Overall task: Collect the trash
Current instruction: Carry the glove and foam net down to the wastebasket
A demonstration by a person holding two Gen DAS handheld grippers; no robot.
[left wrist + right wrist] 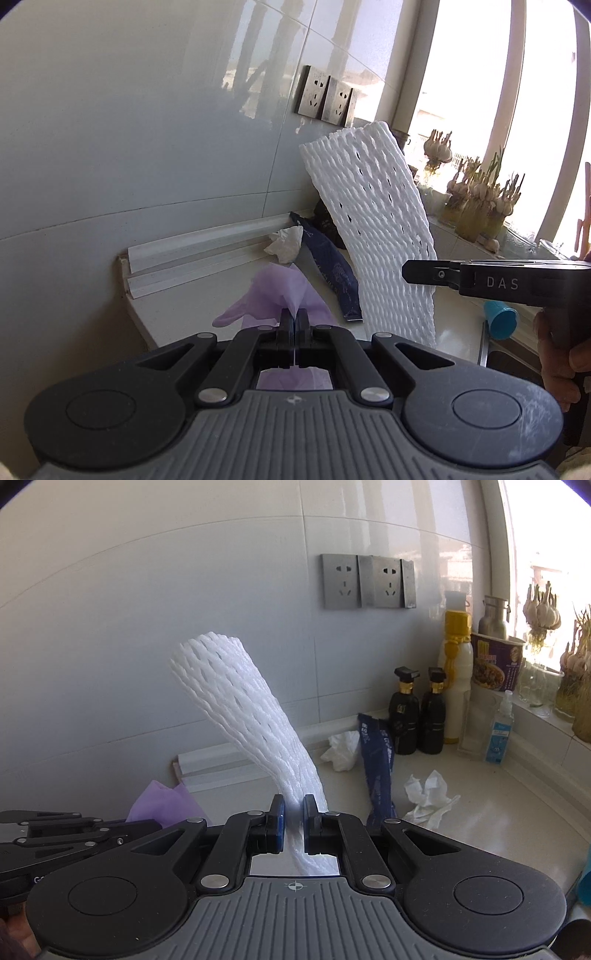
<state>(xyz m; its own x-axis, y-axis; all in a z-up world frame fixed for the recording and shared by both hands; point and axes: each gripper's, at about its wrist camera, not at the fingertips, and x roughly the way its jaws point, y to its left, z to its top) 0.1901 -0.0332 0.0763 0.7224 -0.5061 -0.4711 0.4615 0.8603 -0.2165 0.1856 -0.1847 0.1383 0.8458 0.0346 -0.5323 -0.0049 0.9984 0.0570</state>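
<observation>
Left gripper (293, 325): fingers pressed together on a thin fold of a purple plastic bag (280, 295), the rest of the bag bunched just ahead of the tips above the near edge of the pale countertop (454, 325). Right gripper (293, 816): blue-padded fingers (279, 818) clamped on the lower end of a white foam mesh fruit sleeve (243, 709), which rose tilted up and to the left, clear of the counter; in the left wrist view the same sleeve (373, 221) hung broadside below the black side of the right gripper (424, 273). Loose trash lying on the counter: one crumpled white tissue (341, 751) by the wall trim, a second crumpled tissue (428, 797) nearer the front, and a dark blue printed wrapper (376, 771) lying lengthwise between them. Toward the corner: two small black bottles (417, 720) with gold collars, standing side by side; a tall white bottle with a yellow cap (456, 672) behind them; an instant-noodle cup (495, 661); a clear spray bottle (500, 731). On the windowsill: sprouting garlic bulbs in jars (480, 199). On the tiled wall: two grey sockets (365, 581). Near the sink edge: a blue cup (500, 319) on its side.
</observation>
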